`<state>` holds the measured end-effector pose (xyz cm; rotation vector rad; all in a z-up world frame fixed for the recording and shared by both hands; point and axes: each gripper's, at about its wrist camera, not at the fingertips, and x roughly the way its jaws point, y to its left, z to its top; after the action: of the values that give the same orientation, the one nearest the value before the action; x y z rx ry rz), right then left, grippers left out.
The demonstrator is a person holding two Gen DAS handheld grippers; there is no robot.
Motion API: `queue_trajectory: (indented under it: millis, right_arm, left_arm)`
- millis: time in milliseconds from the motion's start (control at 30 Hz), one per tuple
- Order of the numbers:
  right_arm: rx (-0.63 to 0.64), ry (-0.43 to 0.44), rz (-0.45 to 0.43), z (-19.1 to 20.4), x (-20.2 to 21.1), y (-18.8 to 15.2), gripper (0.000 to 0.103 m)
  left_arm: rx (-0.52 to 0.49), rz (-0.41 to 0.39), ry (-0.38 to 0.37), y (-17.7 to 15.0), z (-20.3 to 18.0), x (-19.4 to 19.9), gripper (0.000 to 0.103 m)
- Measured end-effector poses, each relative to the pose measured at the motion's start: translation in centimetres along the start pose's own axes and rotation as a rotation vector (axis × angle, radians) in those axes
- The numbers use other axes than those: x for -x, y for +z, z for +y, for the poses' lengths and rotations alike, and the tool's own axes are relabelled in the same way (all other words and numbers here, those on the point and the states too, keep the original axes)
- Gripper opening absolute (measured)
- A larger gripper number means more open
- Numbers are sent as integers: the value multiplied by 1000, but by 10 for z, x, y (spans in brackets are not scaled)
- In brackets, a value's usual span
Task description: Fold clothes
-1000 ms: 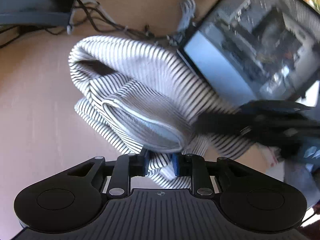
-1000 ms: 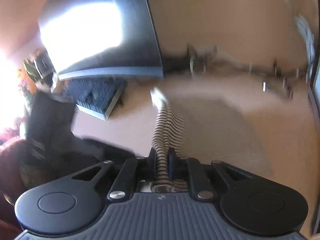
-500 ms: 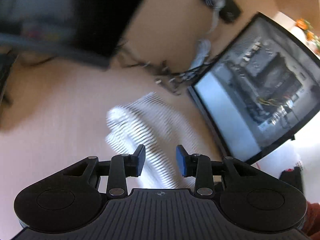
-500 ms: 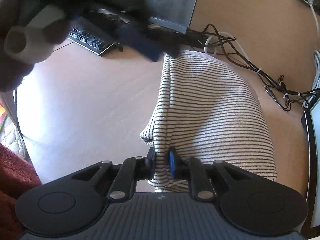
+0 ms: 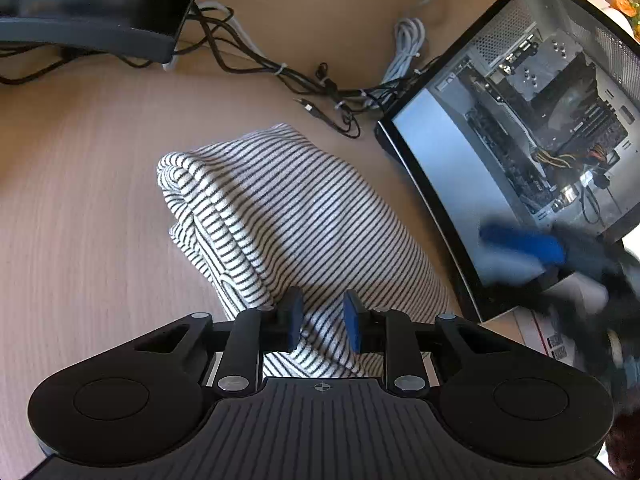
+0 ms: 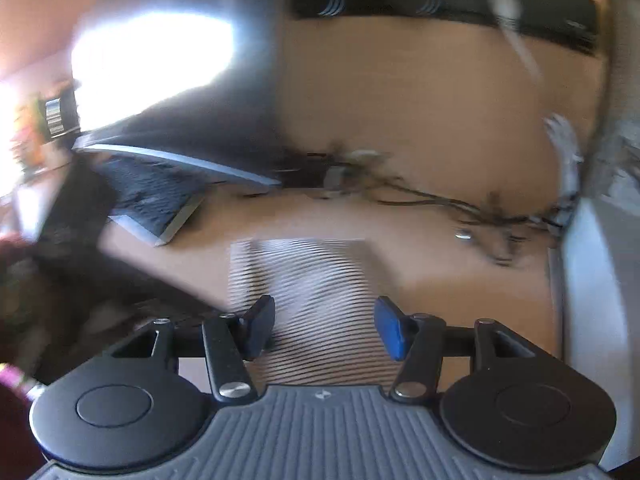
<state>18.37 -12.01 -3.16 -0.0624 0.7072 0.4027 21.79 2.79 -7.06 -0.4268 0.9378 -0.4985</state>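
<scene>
While you hold the left gripper (image 5: 320,320) low over the near end of the striped garment (image 5: 296,216), its blue-padded fingers (image 5: 294,320) stand apart with cloth showing between them, gripping nothing. Your right gripper (image 6: 326,330) also points forward over the folded garment (image 6: 308,280), its fingers (image 6: 390,328) spread wide and free of the fabric; that view is smeared by motion. In the left view your right gripper (image 5: 532,244) shows as a blur off to the right, in front of the computer case.

The garment lies folded into a thick bundle on the light wooden surface (image 5: 80,200), towards its middle. To its right, near the surface's right edge, stands an open computer case (image 5: 520,128) with its boards and wiring exposed. Beyond the garment a tangle of dark cables (image 5: 304,80) runs across the far part of the surface, with a coiled grey cable (image 5: 404,48) beside it. A monitor (image 5: 92,0) stands at the far left, and in the right view a keyboard (image 6: 152,200) sits under it. No writing can be read.
</scene>
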Motion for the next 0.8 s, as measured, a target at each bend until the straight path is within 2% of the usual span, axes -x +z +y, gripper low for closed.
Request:
queue_trajectory:
  millis: [100,133,167,233,333,433,500,533,600,667,733,800]
  right_arm:
    - [-113,-46,95,-25,-39,-10,55]
    - [-119,-64,154,-28,-55,-18,55]
    - [-99,-77,162,-28,-58,-20,57]
    - [-62,-47,150,-27,-53,-4,56]
    - [-39,11,57,-25,-45,31,54]
    - [-47,54,22,-24,-68,61,44]
    - [-58,86,30,-19,-95,73,44]
    - [-51,91,63,-15,-114,73,44]
    - [-15,34,149,-6,-147,57,44]
    - [24,-8,142,3,-159,41,47]
    - [2,4,126,1,-146,43,48]
    - [-50,61,107,-14,-126,47,56]
  left_arm:
    - [13,-1,-2,0,0,3,25]
    - [12,1,-3,0,-1,3,24]
    - [10,3,-5,0,-2,3,24]
    - [-12,4,19,0,-6,2,24]
    - [-20,3,34,0,-10,1,24]
    - [-31,0,49,-1,-13,1,24]
    - [-37,-3,57,-1,-14,2,24]
    - [-40,-2,61,-1,-15,1,24]
    - [-47,0,68,0,-15,1,24]
    - [-54,3,76,1,-15,1,24]
    - [-50,12,71,3,-13,2,24]
    - [-25,21,68,9,-11,5,25]
